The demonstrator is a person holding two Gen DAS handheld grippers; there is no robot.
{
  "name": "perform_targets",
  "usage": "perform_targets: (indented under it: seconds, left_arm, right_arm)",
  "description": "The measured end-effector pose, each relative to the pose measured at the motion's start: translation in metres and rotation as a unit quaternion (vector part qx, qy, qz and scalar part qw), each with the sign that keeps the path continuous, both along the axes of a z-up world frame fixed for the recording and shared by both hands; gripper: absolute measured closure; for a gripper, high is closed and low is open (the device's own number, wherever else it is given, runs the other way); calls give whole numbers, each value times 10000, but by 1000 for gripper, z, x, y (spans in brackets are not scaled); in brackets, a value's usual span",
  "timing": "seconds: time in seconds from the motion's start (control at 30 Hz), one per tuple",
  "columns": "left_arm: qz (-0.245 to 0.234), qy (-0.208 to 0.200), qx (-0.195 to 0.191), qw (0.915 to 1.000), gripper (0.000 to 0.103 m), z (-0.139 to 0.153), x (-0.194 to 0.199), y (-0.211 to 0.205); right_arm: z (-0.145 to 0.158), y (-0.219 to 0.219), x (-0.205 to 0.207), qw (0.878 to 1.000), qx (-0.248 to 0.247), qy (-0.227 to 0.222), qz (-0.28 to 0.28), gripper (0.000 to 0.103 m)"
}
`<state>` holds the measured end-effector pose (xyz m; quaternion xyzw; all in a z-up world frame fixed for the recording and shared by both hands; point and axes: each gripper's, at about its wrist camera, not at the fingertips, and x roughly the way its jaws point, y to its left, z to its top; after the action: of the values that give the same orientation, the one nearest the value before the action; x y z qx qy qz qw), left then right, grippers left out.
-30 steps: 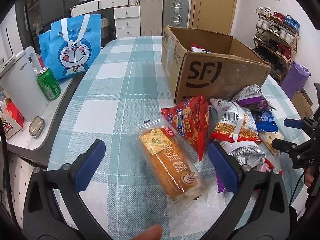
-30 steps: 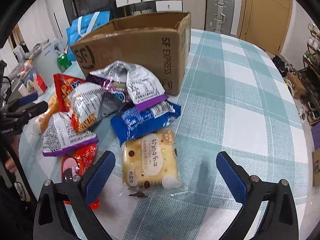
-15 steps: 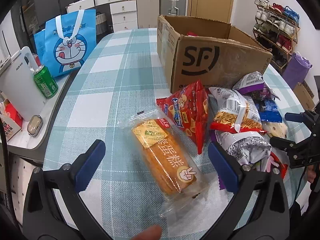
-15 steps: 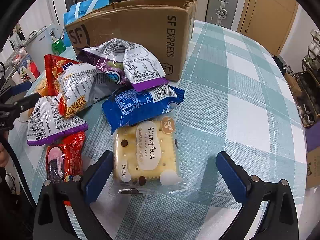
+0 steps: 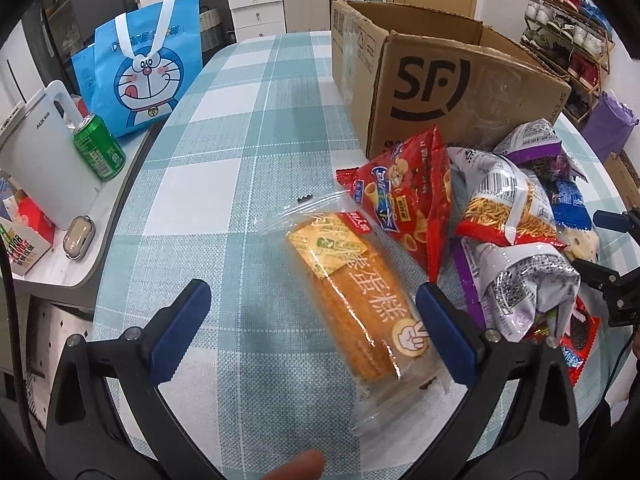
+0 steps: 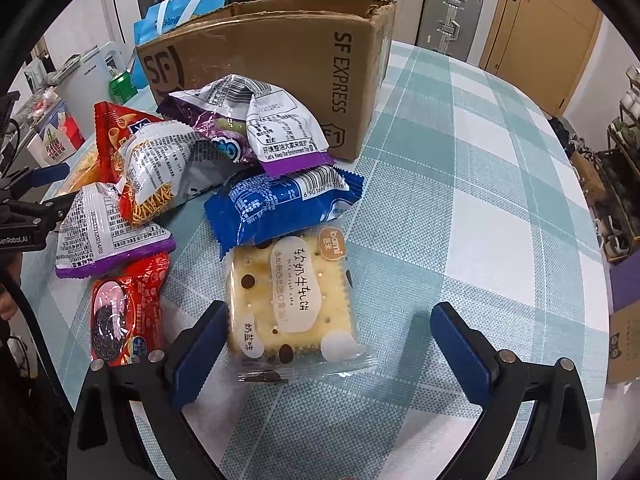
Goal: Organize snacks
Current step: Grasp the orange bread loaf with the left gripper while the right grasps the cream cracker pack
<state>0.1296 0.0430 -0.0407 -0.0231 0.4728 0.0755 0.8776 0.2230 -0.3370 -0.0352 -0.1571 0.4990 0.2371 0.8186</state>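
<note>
Grippers over a checked table (image 5: pixel 224 152), both angled down at snack packs. Left gripper (image 5: pixel 312 322) spread wide, gripping nothing, with a clear-wrapped orange cake (image 5: pixel 356 300) lying slantwise on the cloth between the blue pads (image 5: pixel 180 328), nearer the right one. Right gripper (image 6: pixel 326 350) wide but closing, around a square cracker pack (image 6: pixel 290 300) flat on the table; left pad just beside the pack's edge, right pad well clear, no grip yet. Blue pack (image 6: pixel 280 208) overlapping the cracker pack's far end. Left of it, a red cookie pack (image 6: pixel 126 312), partly under a purple-and-silver bag (image 6: pixel 108 236). Behind those, a noodle-snack bag (image 6: pixel 156 176), a red bag (image 5: pixel 408 196) and a second purple-and-silver bag (image 6: pixel 256 124), heaped against an open cardboard box (image 6: pixel 280 64) marked SF. Side counter beyond the table's left edge: green can (image 5: pixel 98 148), white appliance (image 5: pixel 40 152) and blue cartoon tote (image 5: pixel 144 76). Fingertip (image 5: pixel 296 466) at the bottom edge of the left view.
</note>
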Motion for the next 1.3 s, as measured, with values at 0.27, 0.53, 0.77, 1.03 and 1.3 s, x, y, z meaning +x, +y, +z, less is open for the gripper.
perform_targets:
  seconds: [0.27, 0.53, 0.77, 1.03, 1.3]
  left_arm:
    - [-73, 97, -59, 9999, 1, -2, 0, -1]
    - [-308, 171, -142, 9993, 7, -4, 0, -6]
    - [-635, 237, -79, 9977, 15, -2, -3, -16]
    - [-893, 257, -119, 9956, 42, -1, -8, -25]
    - [-819, 92, -108, 9965, 68, 5, -12, -21]
  right_arm:
    - [6, 6, -9, 9994, 214, -39, 253, 34]
    - [10, 10, -18, 9987, 276, -135, 417, 44]
    - [22, 14, -30, 9958, 538, -174, 716, 45]
    - [35, 14, -37, 9918, 865, -190, 918, 45]
    - [45, 15, -41, 9878, 1121, -237, 1053, 45]
